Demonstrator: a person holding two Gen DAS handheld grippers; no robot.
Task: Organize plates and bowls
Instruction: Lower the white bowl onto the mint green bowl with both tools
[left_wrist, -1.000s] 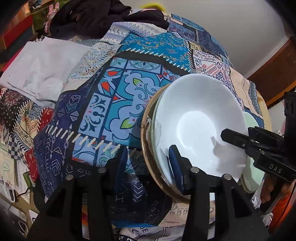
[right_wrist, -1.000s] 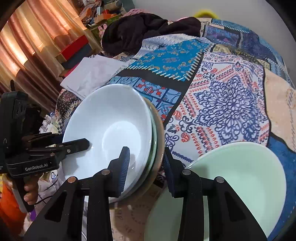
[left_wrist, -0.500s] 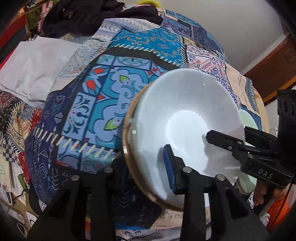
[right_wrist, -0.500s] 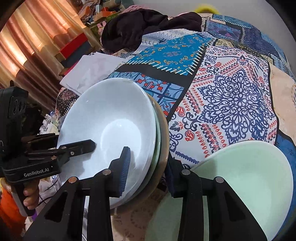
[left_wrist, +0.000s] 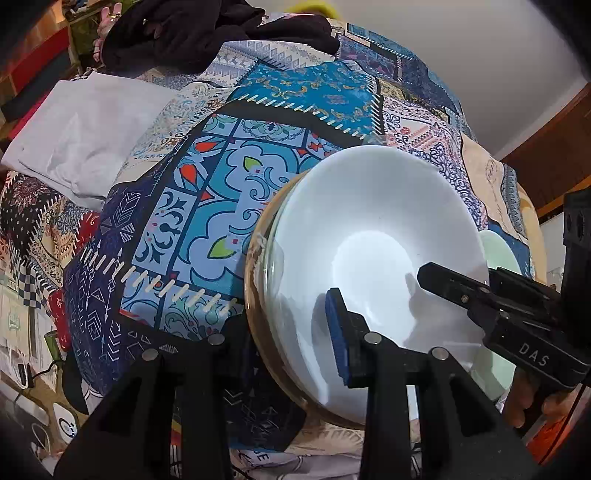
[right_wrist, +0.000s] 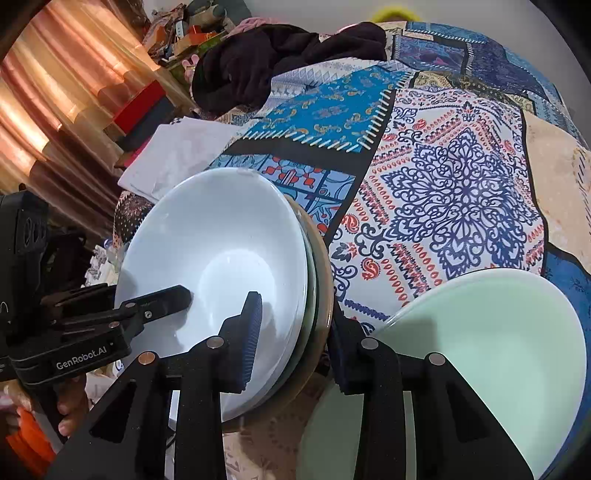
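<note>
A stack of dishes, with a white bowl (left_wrist: 376, 236) on top, a thin greenish dish and a tan plate (left_wrist: 255, 295) underneath, hangs tilted above the patchwork cloth. My left gripper (left_wrist: 288, 332) is shut on the stack's near rim, its outer finger hidden behind the tan plate. On the opposite rim, my right gripper (right_wrist: 295, 339) is shut on the same stack, one pad inside the white bowl (right_wrist: 221, 240) and one under the tan plate (right_wrist: 327, 280). A pale green bowl (right_wrist: 480, 350) lies on the cloth just right of the stack.
The patchwork cloth (left_wrist: 207, 206) covers the whole surface. On it lie a folded white cloth (left_wrist: 81, 129) at the left and a black garment (left_wrist: 192, 33) at the far end. Orange curtains (right_wrist: 55, 92) and boxes stand beyond the left edge. Hands hold both gripper handles.
The left jaws have closed onto the stack's rim, hiding the outer finger. The stack has lifted and tilted between both grippers.
</note>
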